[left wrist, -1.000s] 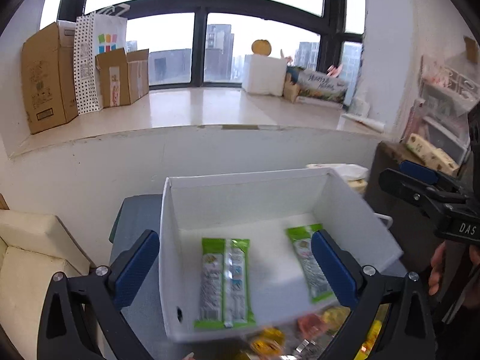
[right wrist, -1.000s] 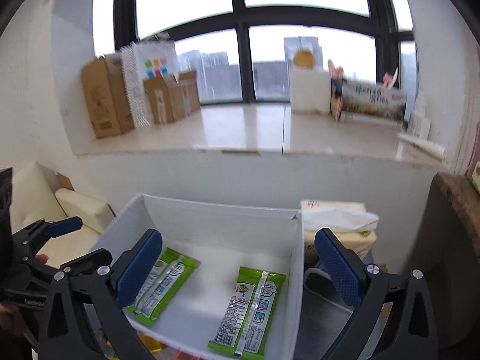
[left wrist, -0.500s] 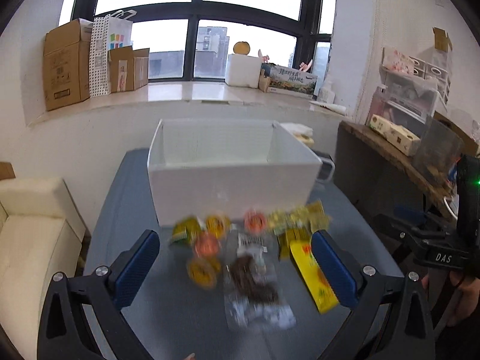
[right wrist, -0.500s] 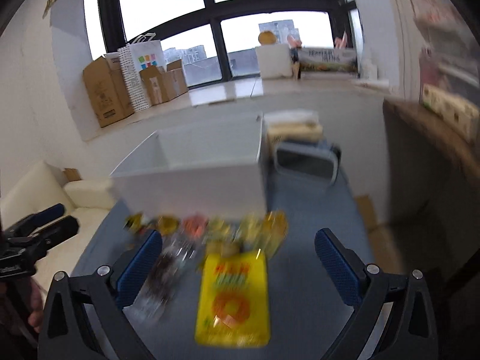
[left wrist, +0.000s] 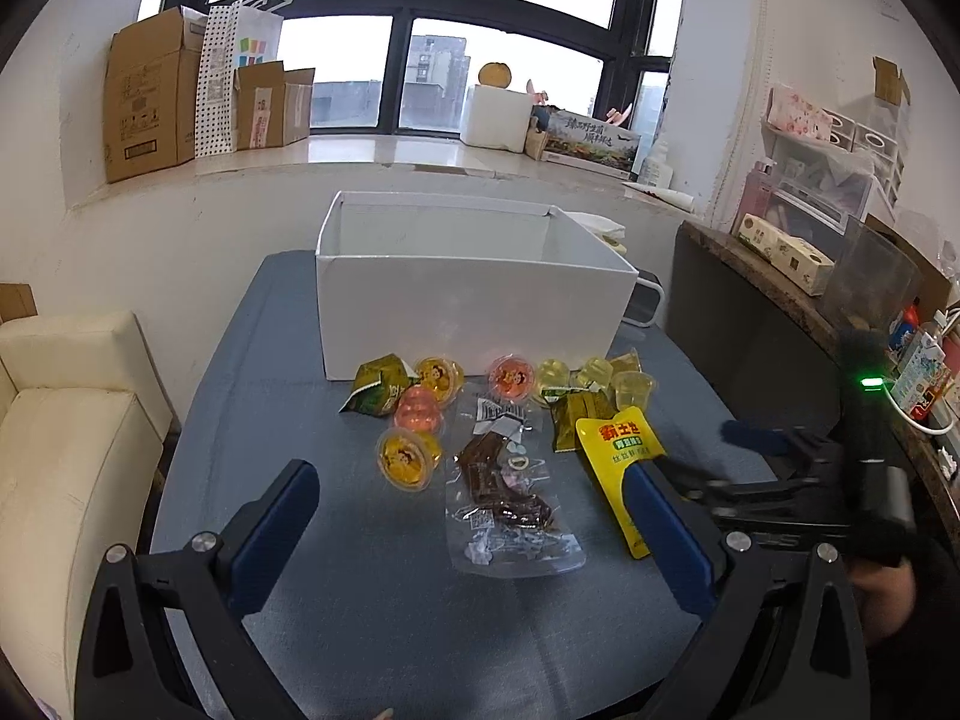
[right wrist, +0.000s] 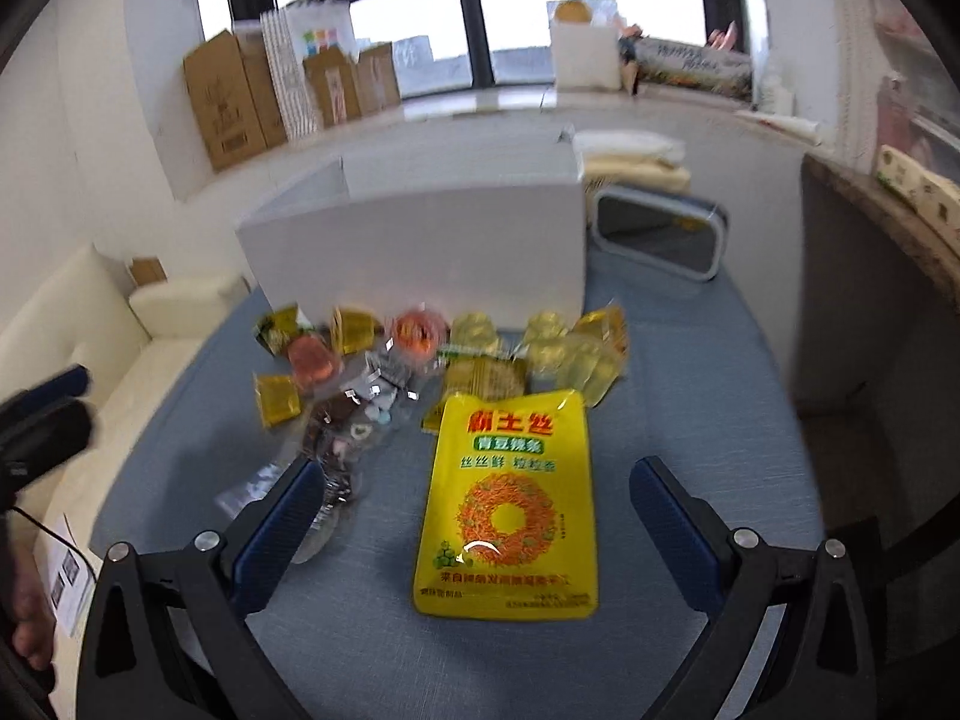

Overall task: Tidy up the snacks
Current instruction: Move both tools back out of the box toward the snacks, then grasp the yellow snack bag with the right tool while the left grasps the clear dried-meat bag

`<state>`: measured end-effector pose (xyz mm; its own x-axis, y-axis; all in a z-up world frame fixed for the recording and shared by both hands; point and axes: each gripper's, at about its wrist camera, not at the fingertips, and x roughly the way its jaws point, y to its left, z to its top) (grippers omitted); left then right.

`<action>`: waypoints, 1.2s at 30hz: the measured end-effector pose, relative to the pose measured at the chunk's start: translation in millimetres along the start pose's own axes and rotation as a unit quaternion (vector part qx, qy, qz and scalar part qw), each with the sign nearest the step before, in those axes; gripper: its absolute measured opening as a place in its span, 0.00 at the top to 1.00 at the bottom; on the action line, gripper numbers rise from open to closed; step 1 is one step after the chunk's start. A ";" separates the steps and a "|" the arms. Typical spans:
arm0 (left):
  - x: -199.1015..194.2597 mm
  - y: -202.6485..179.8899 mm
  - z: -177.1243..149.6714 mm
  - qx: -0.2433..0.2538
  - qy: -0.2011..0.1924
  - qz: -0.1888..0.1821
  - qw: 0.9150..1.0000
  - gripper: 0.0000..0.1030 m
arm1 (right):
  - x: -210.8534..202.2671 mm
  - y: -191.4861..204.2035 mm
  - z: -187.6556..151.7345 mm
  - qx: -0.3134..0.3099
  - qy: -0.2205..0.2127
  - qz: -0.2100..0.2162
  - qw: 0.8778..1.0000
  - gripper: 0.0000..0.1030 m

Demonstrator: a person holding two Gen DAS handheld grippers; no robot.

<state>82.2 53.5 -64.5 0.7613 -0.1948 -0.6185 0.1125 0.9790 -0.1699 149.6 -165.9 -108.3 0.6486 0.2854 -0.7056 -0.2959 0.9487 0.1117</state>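
Note:
A white box [left wrist: 474, 294] [right wrist: 420, 246] stands at the far side of the blue table [left wrist: 372, 600]. In front of it lie loose snacks: jelly cups [left wrist: 408, 456], a green pouch [left wrist: 378, 393], a clear bag of dark snacks [left wrist: 504, 498] [right wrist: 342, 432] and a yellow packet [left wrist: 618, 450] [right wrist: 510, 504]. My left gripper [left wrist: 474, 534] is open above the clear bag, holding nothing. My right gripper [right wrist: 474, 516] is open with the yellow packet lying between its fingers [right wrist: 276, 522]. The right gripper also shows at the right of the left wrist view [left wrist: 750, 468].
A cream sofa [left wrist: 66, 420] stands left of the table. A dark counter [left wrist: 798, 312] with boxes and cartons runs along the right. A grey-rimmed object [right wrist: 660, 234] sits behind the box on the right. Cardboard boxes [left wrist: 150, 96] line the windowsill.
Both grippers have pulled back from over the white box and come down towards the snacks on the table. The right gripper has closed in around the yellow packet.

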 end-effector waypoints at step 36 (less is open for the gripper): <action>94.2 -30.1 -22.6 0.011 0.109 -0.011 0.994 0.00 | -12.1 -20.7 -7.0 -0.014 -0.015 -0.015 1.000 0.63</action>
<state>136.1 4.3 -135.0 0.6021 -0.2225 -0.7668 0.1436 0.9749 -0.1700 143.0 -190.0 -107.0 0.6781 0.2613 -0.6870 -0.2951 0.9528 0.0712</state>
